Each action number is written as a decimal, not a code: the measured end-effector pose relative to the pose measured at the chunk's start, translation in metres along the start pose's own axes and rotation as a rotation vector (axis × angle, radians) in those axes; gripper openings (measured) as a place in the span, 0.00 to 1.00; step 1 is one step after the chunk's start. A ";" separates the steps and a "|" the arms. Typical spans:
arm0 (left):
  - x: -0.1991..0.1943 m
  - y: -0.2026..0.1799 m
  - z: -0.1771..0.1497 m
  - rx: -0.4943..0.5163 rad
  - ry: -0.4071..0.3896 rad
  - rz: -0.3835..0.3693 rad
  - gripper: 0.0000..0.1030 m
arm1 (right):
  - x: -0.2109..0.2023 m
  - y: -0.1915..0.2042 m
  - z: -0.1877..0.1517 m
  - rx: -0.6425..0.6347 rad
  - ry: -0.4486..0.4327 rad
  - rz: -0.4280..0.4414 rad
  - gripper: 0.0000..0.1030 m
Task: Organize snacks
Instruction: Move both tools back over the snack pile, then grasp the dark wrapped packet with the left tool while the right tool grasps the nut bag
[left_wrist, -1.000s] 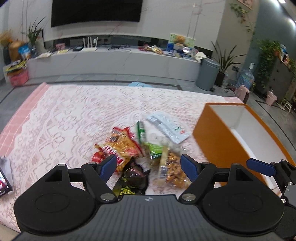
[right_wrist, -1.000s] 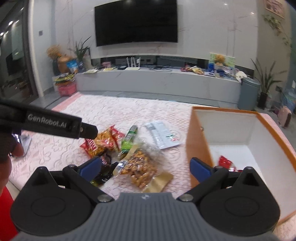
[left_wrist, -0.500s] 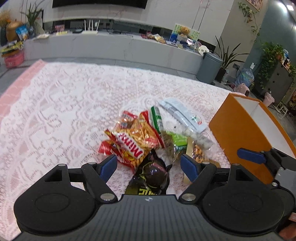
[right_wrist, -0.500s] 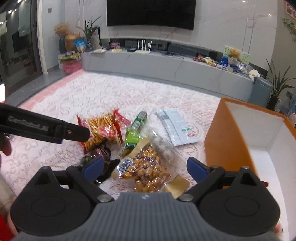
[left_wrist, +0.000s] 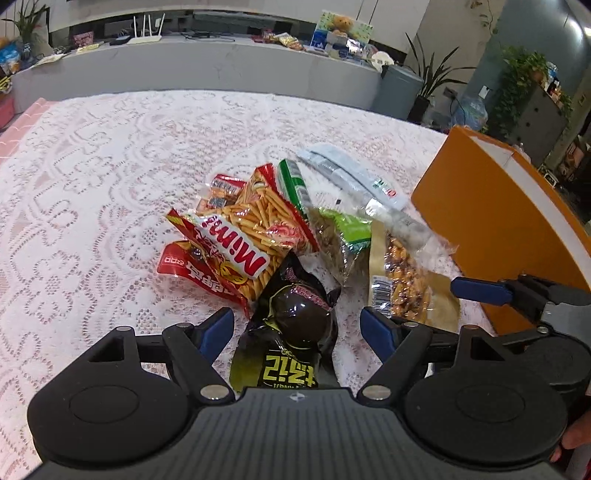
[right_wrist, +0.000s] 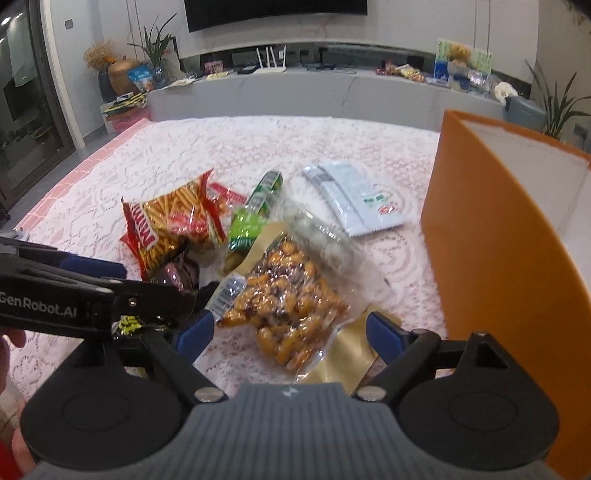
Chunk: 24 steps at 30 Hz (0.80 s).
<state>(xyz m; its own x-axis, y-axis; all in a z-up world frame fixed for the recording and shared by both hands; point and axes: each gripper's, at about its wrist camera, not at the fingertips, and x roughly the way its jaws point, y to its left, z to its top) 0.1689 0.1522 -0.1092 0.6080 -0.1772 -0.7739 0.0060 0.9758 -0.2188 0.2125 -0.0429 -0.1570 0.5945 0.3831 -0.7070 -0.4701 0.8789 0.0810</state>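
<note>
A heap of snack packets lies on the lace tablecloth (left_wrist: 92, 184). My left gripper (left_wrist: 297, 328) is open, its blue pads on either side of a black packet (left_wrist: 295, 332) and clear of it. Behind that packet lie a red Mimi stick-snack bag (left_wrist: 236, 240), a green packet (left_wrist: 347, 232) and a white pouch (left_wrist: 354, 181). My right gripper (right_wrist: 290, 332) is open with its jaws closing; a clear bag of orange nuts (right_wrist: 288, 299) lies between the pads, untouched. The orange box (right_wrist: 491, 251) stands to the right.
The left gripper's black arm (right_wrist: 74, 295) reaches in from the left of the right wrist view, close to the right gripper's left finger. The orange box's wall (left_wrist: 491, 218) rises just right of the heap. Beyond the table stand a grey cabinet (right_wrist: 332, 92) and a bin (left_wrist: 399, 92).
Both grippers have come down and closer to the heap. The black packet now lies between the left pads, the nut bag between the right pads. The right jaws have narrowed a little.
</note>
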 end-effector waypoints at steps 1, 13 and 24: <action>0.004 0.000 0.000 0.002 0.006 0.009 0.86 | 0.001 0.001 -0.001 -0.003 0.001 0.001 0.85; 0.025 -0.015 -0.001 0.092 0.010 0.058 0.80 | 0.006 0.025 -0.008 -0.201 -0.028 -0.063 0.87; 0.016 -0.023 -0.005 0.109 -0.012 0.096 0.57 | 0.018 0.035 -0.015 -0.303 -0.067 -0.087 0.88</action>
<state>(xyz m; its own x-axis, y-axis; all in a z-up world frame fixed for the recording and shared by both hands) 0.1745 0.1263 -0.1192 0.6197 -0.0816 -0.7806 0.0332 0.9964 -0.0778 0.1972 -0.0093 -0.1772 0.6779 0.3370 -0.6534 -0.5825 0.7884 -0.1977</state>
